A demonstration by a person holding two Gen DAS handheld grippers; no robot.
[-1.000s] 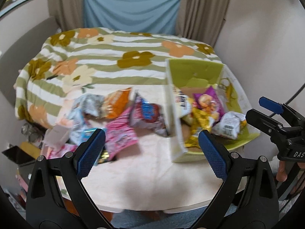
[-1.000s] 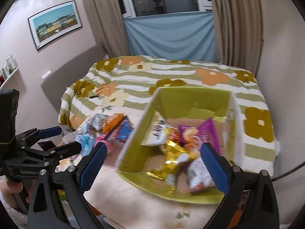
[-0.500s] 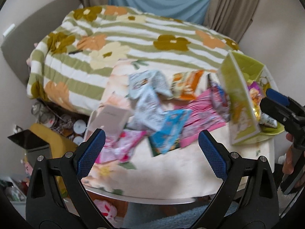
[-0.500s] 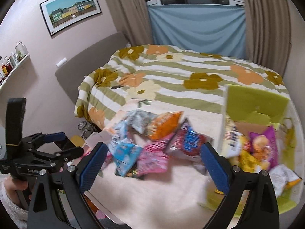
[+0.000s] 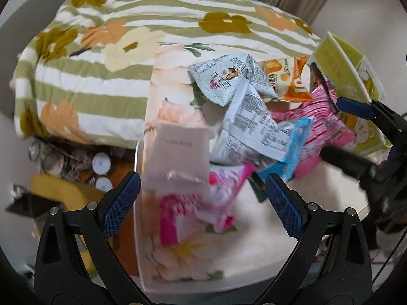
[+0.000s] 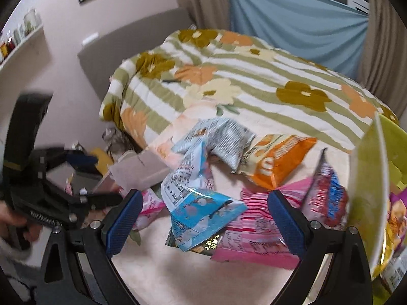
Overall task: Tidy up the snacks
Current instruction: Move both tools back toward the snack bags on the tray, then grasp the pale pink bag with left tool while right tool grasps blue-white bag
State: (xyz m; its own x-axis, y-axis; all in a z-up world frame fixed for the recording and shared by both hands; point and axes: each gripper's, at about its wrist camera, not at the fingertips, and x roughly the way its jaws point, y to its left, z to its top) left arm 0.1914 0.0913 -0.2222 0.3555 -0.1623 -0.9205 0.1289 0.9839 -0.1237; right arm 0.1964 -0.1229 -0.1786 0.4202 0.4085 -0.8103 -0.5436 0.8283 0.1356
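With both the left gripper (image 5: 202, 194) and right gripper (image 6: 203, 214) wide and empty, we judge the packets (image 6: 201, 208) at frame centre light, crinkly and slippery, best pinched by a sealed edge.

Count on the table (image 6: 178, 274): snack packets loose in a heap, at least seven told apart — one pale grey-blue packet (image 5: 229, 78), one orange packet (image 6: 279, 162), one white packet with a blue end (image 6: 193, 198), one pink striped packet (image 6: 257, 231), one red-and-blue packet (image 6: 328, 198), one pink-and-white packet (image 5: 203, 211), one dark green packet (image 6: 198, 249) mostly buried. One flat pale pink box (image 5: 178, 155). One green box (image 6: 366, 178), several packets inside, number unclear.
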